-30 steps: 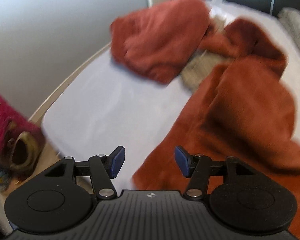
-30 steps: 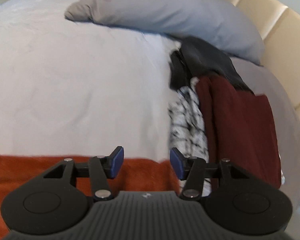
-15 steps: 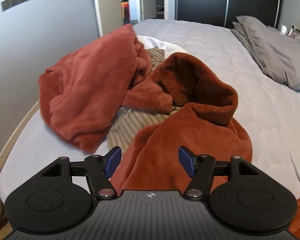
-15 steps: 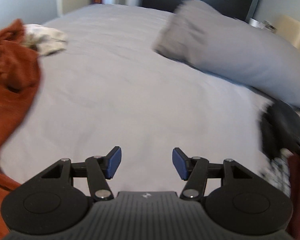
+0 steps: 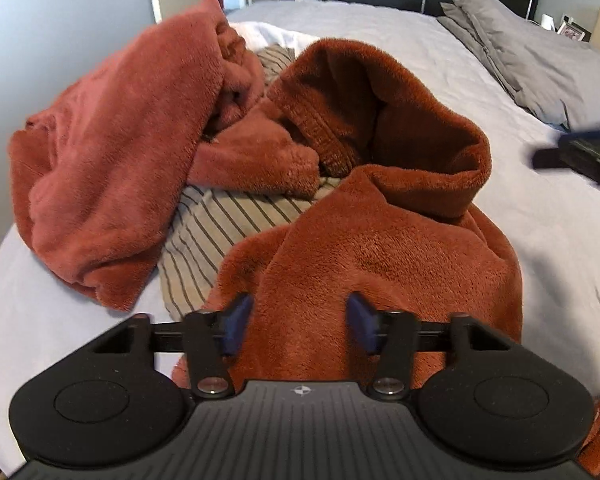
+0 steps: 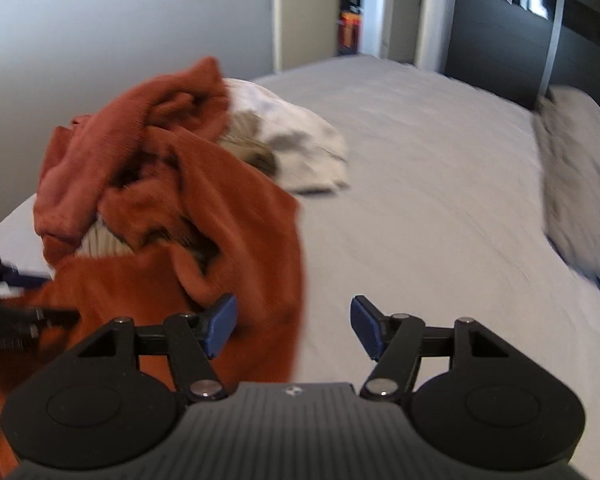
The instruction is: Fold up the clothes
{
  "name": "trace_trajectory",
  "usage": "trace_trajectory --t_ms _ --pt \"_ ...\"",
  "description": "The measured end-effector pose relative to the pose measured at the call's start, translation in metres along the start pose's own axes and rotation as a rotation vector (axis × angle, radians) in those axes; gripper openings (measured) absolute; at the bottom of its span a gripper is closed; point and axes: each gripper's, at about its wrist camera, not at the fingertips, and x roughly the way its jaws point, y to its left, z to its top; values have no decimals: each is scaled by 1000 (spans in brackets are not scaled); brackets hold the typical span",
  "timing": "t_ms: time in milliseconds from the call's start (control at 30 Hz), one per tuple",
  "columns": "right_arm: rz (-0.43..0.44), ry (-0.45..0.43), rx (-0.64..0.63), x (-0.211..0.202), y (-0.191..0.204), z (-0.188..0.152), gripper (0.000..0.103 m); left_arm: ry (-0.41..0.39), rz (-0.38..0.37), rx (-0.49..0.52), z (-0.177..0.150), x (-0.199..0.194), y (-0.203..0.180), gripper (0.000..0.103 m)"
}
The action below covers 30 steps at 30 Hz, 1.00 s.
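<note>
- Left wrist view: your left gripper [image 5: 300, 320] has dropped closer to the rust fleece hoodie [image 5: 380, 248] than it was half a second ago. Its jaws stand apart, with fleece showing between the blue pads [image 5: 236, 322]; nothing is pinched yet.
- Same view: the hoodie lies crumpled on the grey bed [image 5: 560, 232], hood mouth gaping upward. A second, paler fleece garment [image 5: 112, 168] is heaped to its left, and a striped garment [image 5: 220, 220] lies under both.
- Same view: the dark blurred shape at the right edge is your right gripper [image 5: 580, 152], newly arrived in frame.
- Right wrist view: a second ago this camera faced the pillow and the folded stack; now it has swung round to the pile. Your right gripper [image 6: 294, 324] hangs spread wide and empty, its left pad over the hoodie's edge [image 6: 268, 280], its right pad over bare sheet.
- Same view: a white garment [image 6: 300, 148] lies behind the pile, and the pillow [image 6: 572, 168] is smeared by motion.
- Meaning for you: both tools are converging on the hoodie, so I judge the pick-up is about to start; folding of this piece is not yet begun.
</note>
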Motion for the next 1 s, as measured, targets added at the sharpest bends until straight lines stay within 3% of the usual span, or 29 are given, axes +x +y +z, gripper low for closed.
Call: trace_trajectory --t_ms 167,233,300,400,600,733,833,867,900,967,1000 --pt "13 -36 -42 38 28 27 65 18 -32 -14 4 3 4 18" --pt "2 -43 -52 47 36 33 56 17 -43 -23 5 2 5 15" --pt "-9 -29 -60 54 39 38 7 12 -46 -21 5 -1 5 13" --pt "-40 -32 -26 45 30 40 7 0 -52 -23 6 -8 6 13" --pt "-195 -104 37 -31 -15 27 6 -38 -79 -4 2 -28 0 12" --pt "-274 -103 96 -98 -53 -9 6 -59 -170 64 -4 -46 -18 12" --pt "-307 -64 155 -145 -77 -49 6 -66 -260 183 -15 -59 -39 19" --pt "-312 -39 174 -158 -83 -66 6 -68 -290 216 -18 -64 -43 28" --pt "-316 -8 185 -168 -86 -84 6 -69 -320 249 -21 -69 -47 45" --pt "-317 60 200 -182 -91 -120 6 -74 -355 272 -25 -77 -48 66" --pt "-312 95 214 -185 -91 -138 6 -78 -357 265 -26 -79 -45 66"
